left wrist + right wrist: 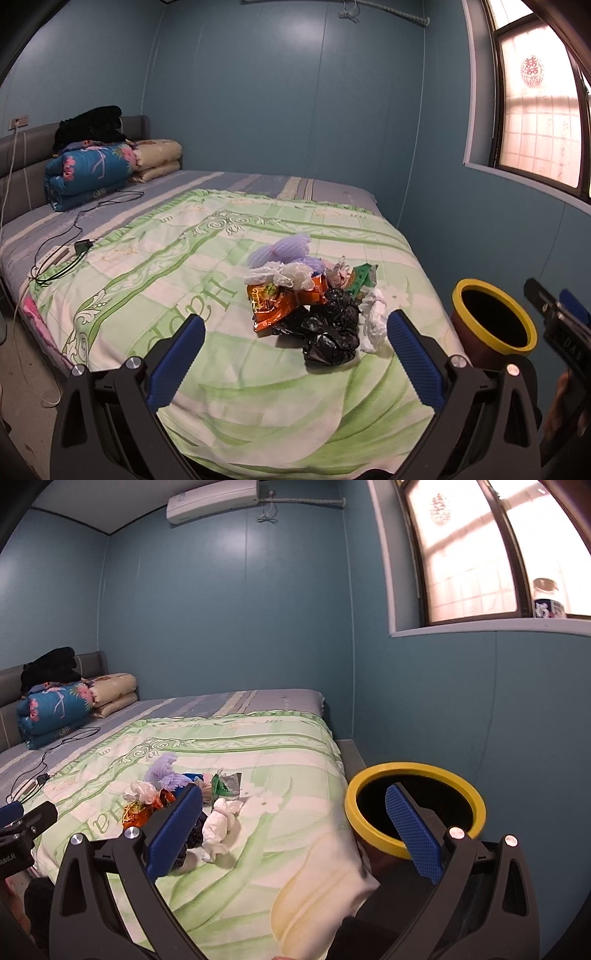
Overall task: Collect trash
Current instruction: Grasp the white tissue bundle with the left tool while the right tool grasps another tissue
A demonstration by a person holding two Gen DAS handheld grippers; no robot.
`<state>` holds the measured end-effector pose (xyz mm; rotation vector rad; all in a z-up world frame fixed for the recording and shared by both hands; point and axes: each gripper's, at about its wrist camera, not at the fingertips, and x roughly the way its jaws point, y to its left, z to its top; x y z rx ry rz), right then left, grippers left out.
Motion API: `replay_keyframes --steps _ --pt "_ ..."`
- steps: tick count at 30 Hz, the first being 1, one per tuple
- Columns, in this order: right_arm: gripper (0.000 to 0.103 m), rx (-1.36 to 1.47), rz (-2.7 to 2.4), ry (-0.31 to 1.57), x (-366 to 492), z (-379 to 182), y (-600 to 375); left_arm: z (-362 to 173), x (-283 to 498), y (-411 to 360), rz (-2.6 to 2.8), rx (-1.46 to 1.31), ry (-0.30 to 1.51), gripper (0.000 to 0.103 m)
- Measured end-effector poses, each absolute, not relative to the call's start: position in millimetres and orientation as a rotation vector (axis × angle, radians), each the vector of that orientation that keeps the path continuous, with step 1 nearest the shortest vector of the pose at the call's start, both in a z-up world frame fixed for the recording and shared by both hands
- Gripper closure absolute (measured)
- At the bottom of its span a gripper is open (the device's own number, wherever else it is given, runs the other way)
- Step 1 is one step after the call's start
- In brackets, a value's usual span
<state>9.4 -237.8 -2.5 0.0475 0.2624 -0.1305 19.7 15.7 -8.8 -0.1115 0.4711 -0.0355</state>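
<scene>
The trash pile (314, 295) lies at the centre of your left wrist view, on the green floral quilt (184, 266). In it you see a crumpled black plastic bag (328, 328) at the front, an orange snack wrapper (284, 299) touching its left side, white crumpled plastic (373, 321) on its right, a green wrapper (364, 277) behind, and lilac foam netting (279, 251) at the back. Your left gripper (297, 328) frames the pile from below, its blue-padded fingers (181, 362) wide apart and holding nothing. In the right wrist view, your right gripper (295, 812) also stands open and empty; one finger lies over the pile, the other over the mouth of the yellow-rimmed bin (413, 806). The bin stands at centre right of that frame, just beside the bed's edge. Folded bedding (92, 173) rests at upper left of the left view, a black cable (74, 229) trailing below it. A window (465, 550) fills the upper right.
</scene>
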Motion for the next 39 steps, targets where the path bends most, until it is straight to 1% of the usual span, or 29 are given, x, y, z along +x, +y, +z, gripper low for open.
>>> replay_keyframes --steps 2,5,10,16,24,33,39 --pt "0.008 0.016 -0.096 0.272 19.8 -2.7 -236.9 -13.2 29.4 24.2 -0.05 -0.119 0.501 0.008" --pt "0.008 -0.036 0.028 0.334 38.7 -9.3 -230.9 -23.7 49.8 31.2 -0.069 -0.113 0.548 0.008" --pt "0.008 -0.038 0.175 0.456 73.8 -29.5 -221.3 -34.1 83.7 42.2 -0.037 -0.083 0.587 0.008" --pt "0.008 -0.009 0.321 0.598 126.9 -51.2 -211.4 -38.3 142.1 60.8 -0.075 -0.155 0.691 0.008" --pt "0.008 -0.066 0.392 0.644 166.2 -67.3 -192.8 -45.5 215.5 70.1 -0.129 -0.338 0.838 0.008" --pt "0.008 -0.129 0.411 0.747 196.8 -82.9 -181.2 -58.3 262.6 59.7 -0.083 -0.331 0.901 0.008" --pt "0.008 -0.068 0.401 0.792 210.8 -98.5 -188.9 -70.3 280.4 55.5 -0.066 -0.294 0.946 0.008"
